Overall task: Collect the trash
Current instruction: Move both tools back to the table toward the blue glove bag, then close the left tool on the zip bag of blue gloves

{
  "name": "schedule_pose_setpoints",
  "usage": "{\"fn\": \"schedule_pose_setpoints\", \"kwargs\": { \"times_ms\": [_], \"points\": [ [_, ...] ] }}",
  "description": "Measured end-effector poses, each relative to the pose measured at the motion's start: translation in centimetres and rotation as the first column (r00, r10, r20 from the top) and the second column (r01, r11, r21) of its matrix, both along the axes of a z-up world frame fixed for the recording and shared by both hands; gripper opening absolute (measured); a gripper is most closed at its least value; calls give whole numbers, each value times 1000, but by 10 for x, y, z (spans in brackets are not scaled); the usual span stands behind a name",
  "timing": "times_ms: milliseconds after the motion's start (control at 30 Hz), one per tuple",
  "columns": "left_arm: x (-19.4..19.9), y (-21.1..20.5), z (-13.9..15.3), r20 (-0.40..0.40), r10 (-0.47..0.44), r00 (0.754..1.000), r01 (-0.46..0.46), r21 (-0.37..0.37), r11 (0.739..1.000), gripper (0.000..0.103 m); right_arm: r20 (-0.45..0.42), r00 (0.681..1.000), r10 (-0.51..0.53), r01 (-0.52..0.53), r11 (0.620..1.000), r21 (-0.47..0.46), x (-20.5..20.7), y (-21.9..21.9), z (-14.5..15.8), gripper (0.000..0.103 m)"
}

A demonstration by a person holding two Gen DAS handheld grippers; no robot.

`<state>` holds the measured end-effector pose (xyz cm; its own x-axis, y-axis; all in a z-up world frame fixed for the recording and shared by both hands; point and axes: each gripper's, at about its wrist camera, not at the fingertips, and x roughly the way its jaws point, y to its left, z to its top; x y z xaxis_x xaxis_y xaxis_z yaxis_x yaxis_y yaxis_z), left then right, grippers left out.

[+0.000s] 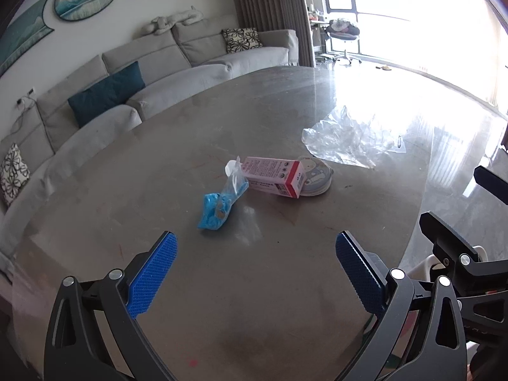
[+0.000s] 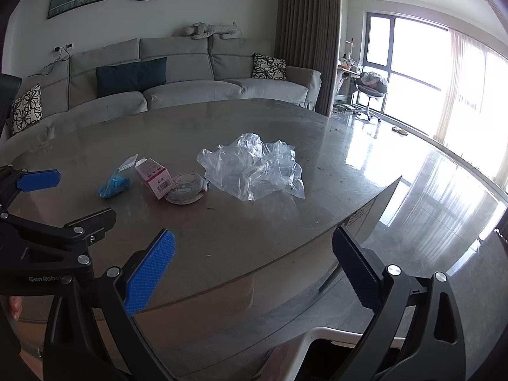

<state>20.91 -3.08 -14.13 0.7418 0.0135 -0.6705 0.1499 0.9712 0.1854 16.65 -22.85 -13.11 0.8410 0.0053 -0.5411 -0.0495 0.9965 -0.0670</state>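
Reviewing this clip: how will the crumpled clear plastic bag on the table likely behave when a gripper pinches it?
The clear plastic bag looks thin and crumpled, so probably floppy and very light. Its glossy film may slip between pads. It lies apart from the pink carton, so lifting it likely disturbs nothing.

On table (image 2: 241,241), from 9 to 3 o'clock: packet (image 2: 113,186), box (image 2: 153,176) leaning on round disc (image 2: 188,190), plastic bag (image 2: 254,166). At 12 o'clock behind table: sofa (image 2: 190,89).
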Motion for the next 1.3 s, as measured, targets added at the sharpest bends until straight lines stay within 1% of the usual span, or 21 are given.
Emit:
{"fn": "schedule_pose_setpoints", "kwargs": {
  "times_ms": [200, 300, 400, 433, 467, 500, 567, 633, 800, 867, 900, 933, 967, 1000, 1033, 1133, 1300],
  "points": [
    [29, 19, -8, 2, -2, 1000, 2, 34, 999, 99, -11, 1000, 2, -2, 1000, 2, 26, 18, -10, 98],
    [45, 26, -14, -12, -12, 1000, 12, 44, 999, 99, -24, 1000, -1, 1, 1000, -10, 39, 27, -16, 98],
    [60, 33, -24, -43, -13, 999, 15, 28, 1000, 99, -43, 999, -4, 3, 1000, -25, 49, 34, -23, 98],
    [65, 34, -28, -61, -14, 998, 16, 27, 1000, 100, -47, 999, -2, 1, 1000, -29, 51, 36, -24, 98],
    [71, 35, -33, -96, -13, 995, 15, 20, 1000, 100, -48, 999, -7, 5, 999, -37, 53, 37, -26, 98],
    [77, 37, -36, -127, -13, 992, 13, 2, 1000, 100, -49, 999, -8, 6, 999, -38, 55, 37, -28, 98],
    [85, 42, -38, -156, -12, 988, 6, -34, 999, 100, -58, 998, -7, 5, 1000, -31, 58, 37, -30, 98],
    [90, 41, -42, -168, -3, 986, -1, -22, 1000, 100, -57, 998, -10, 7, 999, -42, 59, 39, -31, 98],
    [97, 41, -44, -168, -5, 986, 1, -23, 1000, 99, -57, 998, -17, 15, 999, -38, 61, 36, -31, 98],
    [98, 41, -43, -162, -5, 987, 2, -19, 1000, 97, -57, 998, -11, 9, 999, -49, 61, 38, -31, 98],
    [96, 39, -43, -156, -14, 988, 11, -24, 1000, 86, -55, 998, -7, 4, 998, -60, 61, 40, -32, 98],
    [93, 34, -40, -147, -20, 989, 17, -25, 1000, 68, -51, 999, -5, 1, 997, -73, 60, 42, -32, 98],
    [91, 30, -39, -139, -23, 990, 20, -20, 1000, 57, -47, 999, -3, -1, 996, -88, 58, 43, -32, 98],
    [89, 27, -38, -133, -27, 991, 26, -4, 1000, 37, -45, 999, 1, -6, 995, -99, 58, 45, -33, 98],
    [88, 23, -38, -132, -33, 991, 35, 13, 999, 31, -42, 999, 4, -9, 994, -106, 56, 45, -34, 98],
    [83, 18, -37, -131, -46, 990, 48, 17, 999, 30, -43, 999, 11, -16, 993, -113, 51, 43, -36, 98],
    [70, 15, -26, -98, -58, 993, 61, 29, 998, 29, -39, 999, 9, -12, 995, -95, 47, 37, -35, 98]
  ]
}}
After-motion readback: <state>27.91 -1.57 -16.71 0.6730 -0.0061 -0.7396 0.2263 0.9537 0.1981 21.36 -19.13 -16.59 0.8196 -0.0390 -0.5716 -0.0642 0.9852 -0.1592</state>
